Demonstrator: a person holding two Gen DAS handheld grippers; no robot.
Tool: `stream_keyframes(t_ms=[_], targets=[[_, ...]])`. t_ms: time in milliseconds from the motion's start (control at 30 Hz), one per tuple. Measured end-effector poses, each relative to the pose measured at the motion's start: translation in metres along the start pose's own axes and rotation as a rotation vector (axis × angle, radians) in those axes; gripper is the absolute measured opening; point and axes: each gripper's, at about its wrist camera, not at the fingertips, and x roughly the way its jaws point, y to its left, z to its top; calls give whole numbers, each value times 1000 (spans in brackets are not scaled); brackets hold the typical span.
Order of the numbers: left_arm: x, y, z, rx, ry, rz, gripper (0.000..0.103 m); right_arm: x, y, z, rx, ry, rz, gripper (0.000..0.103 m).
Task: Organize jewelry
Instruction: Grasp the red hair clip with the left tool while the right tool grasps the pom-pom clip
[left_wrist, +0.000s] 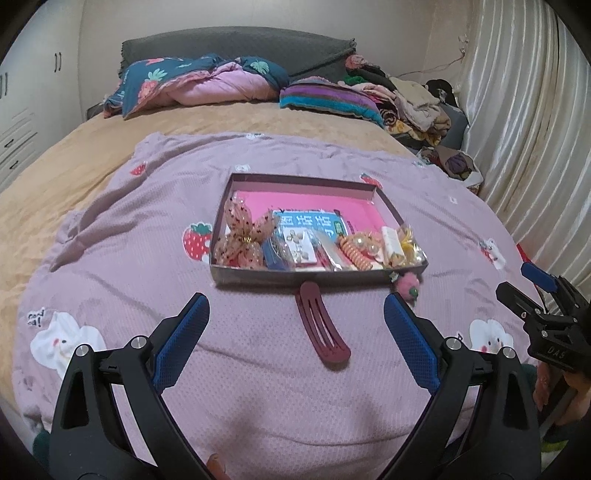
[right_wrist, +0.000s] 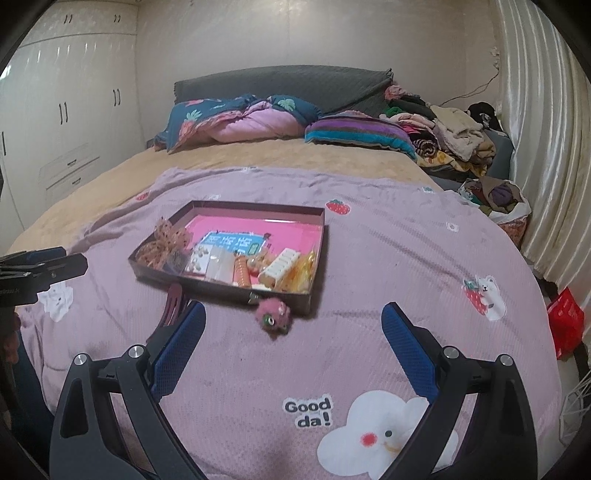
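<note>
A shallow dark box with a pink floor (left_wrist: 362, 186) (right_wrist: 295, 212) sits on the mauve blanket and holds a dotted bow (left_wrist: 242, 230), an orange coil tie (left_wrist: 351, 251), a white comb clip (right_wrist: 280, 267) and small packets. A maroon hair clip (left_wrist: 323, 328) lies on the blanket in front of the box, between my left gripper's (left_wrist: 297, 306) open fingers; in the right wrist view it (right_wrist: 171, 304) is partly hidden by the left finger. A pink fuzzy ball ornament (left_wrist: 408, 286) (right_wrist: 273, 315) lies by the box's near right corner. My right gripper (right_wrist: 293, 315) is open and empty, just short of it.
The mauve cartoon blanket (right_wrist: 369, 258) lies on a tan bedspread (left_wrist: 92, 147). Folded quilts (left_wrist: 207, 86) and a pile of clothes (left_wrist: 417, 99) lie at the headboard. A curtain (right_wrist: 546, 129) hangs on the right, wardrobes (right_wrist: 66, 110) on the left. A red bag (right_wrist: 565, 325) sits beside the bed.
</note>
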Motion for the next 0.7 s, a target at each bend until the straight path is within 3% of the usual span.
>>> stream_keyframes(t_ms=[700], targets=[[39, -4, -28, 5, 119, -41, 88, 22, 1, -20, -8, 78, -5, 95]])
